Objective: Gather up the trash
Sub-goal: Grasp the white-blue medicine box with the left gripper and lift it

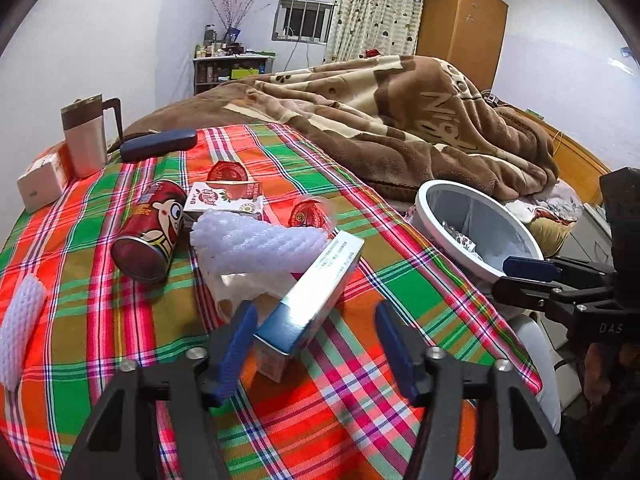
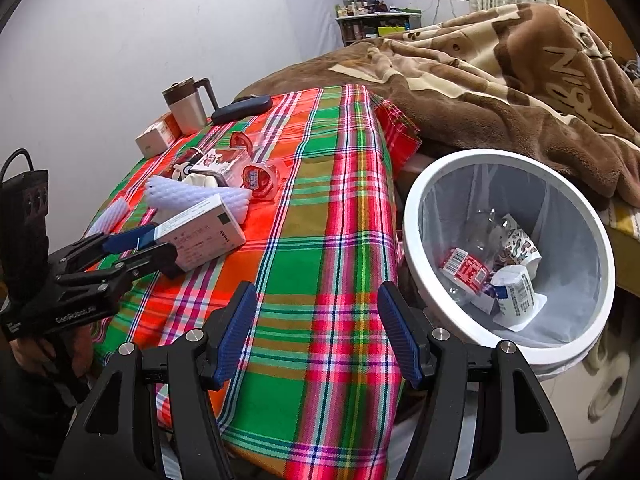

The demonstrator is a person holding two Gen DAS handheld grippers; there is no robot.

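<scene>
Left wrist view: the left claw (image 1: pixel 316 344) is reaching down over the surface (image 1: pixel 360 400) with its checked cloth, jaws half apart. A blue and white box (image 1: pixel 310 292) is lying tilted between them, its near end beside the left pad; whether the pads are pressing it I cannot tell. Behind it are lying a white foam net (image 1: pixel 256 244), a red can (image 1: pixel 150 232) on its side and a small carton (image 1: pixel 224 200). The white bin (image 1: pixel 476 232) is standing past the surface's right edge.

Right wrist view: the right claw (image 2: pixel 318 334) is hanging wide and empty over the cloth's near edge. The bin (image 2: pixel 508 256) is sitting just to its right, with cartons and wrappers inside. At the left, the left claw (image 2: pixel 148 246) is sitting around the end of the box (image 2: pixel 204 232).
</scene>
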